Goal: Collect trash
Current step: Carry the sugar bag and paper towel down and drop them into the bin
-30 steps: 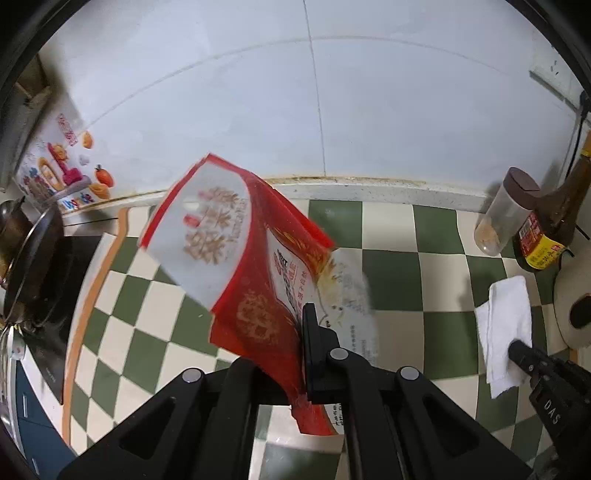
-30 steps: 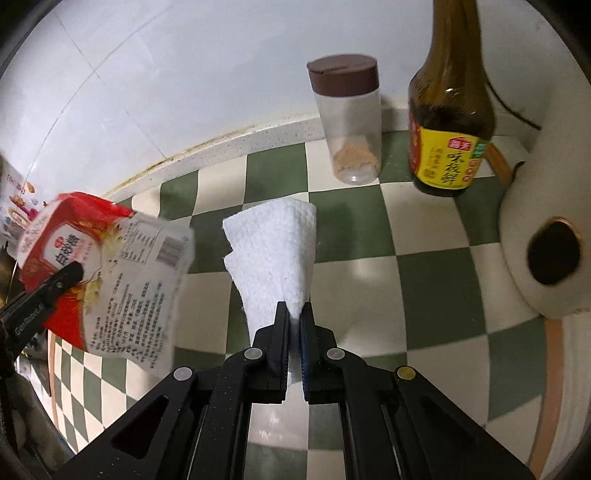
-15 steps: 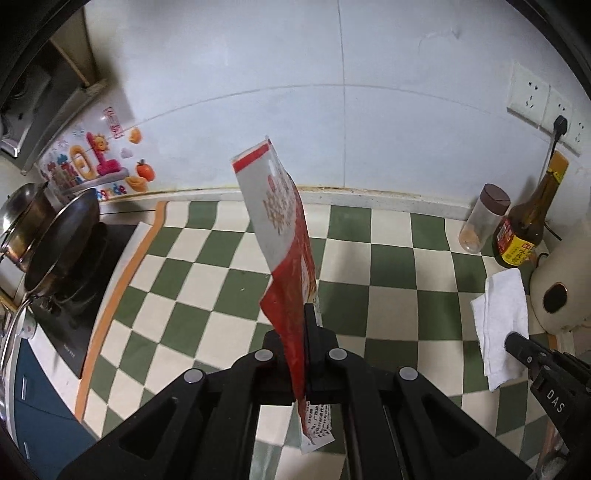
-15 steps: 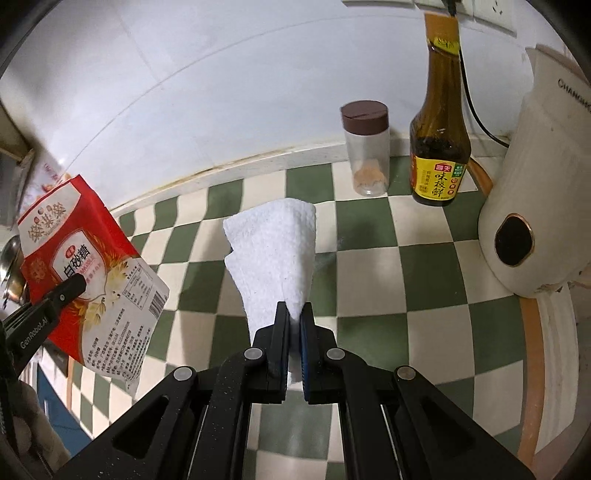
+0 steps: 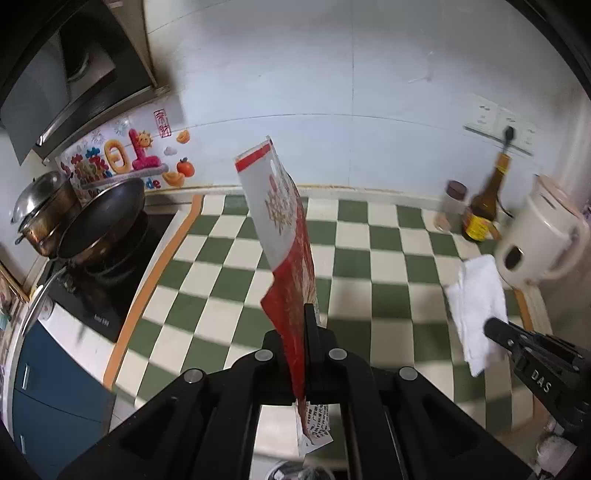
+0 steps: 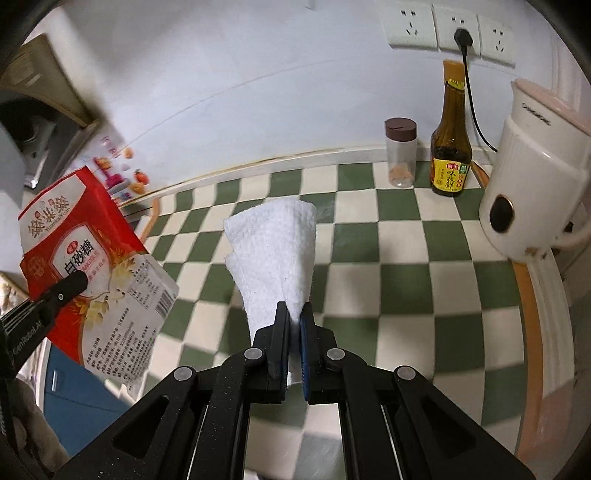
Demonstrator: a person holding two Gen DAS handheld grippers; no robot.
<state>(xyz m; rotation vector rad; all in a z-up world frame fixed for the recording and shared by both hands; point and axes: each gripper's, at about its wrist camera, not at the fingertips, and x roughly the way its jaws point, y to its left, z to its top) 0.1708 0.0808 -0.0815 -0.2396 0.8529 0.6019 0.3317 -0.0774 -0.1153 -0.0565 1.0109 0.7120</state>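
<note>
My left gripper (image 5: 299, 325) is shut on a red and white sugar bag (image 5: 284, 236) and holds it upright in the air above the green and cream checkered counter (image 5: 369, 266). The bag also shows at the left of the right wrist view (image 6: 92, 266), pinched by the left gripper (image 6: 74, 284). My right gripper (image 6: 293, 317) is shut on a crumpled white paper towel (image 6: 275, 251) and holds it above the counter. The towel (image 5: 476, 295) and the right gripper (image 5: 495, 328) show at the right of the left wrist view.
A spice jar (image 6: 400, 151), a brown sauce bottle (image 6: 450, 147) and a white kettle (image 6: 535, 173) stand at the back right by wall sockets (image 6: 447, 29). A frying pan (image 5: 103, 221) and a lidded pot (image 5: 44, 206) sit on the stove at the left.
Both grippers have risen and drawn back from the counter with their loads. The sugar bag has turned from flat-on to edge-on in the left wrist view.
</note>
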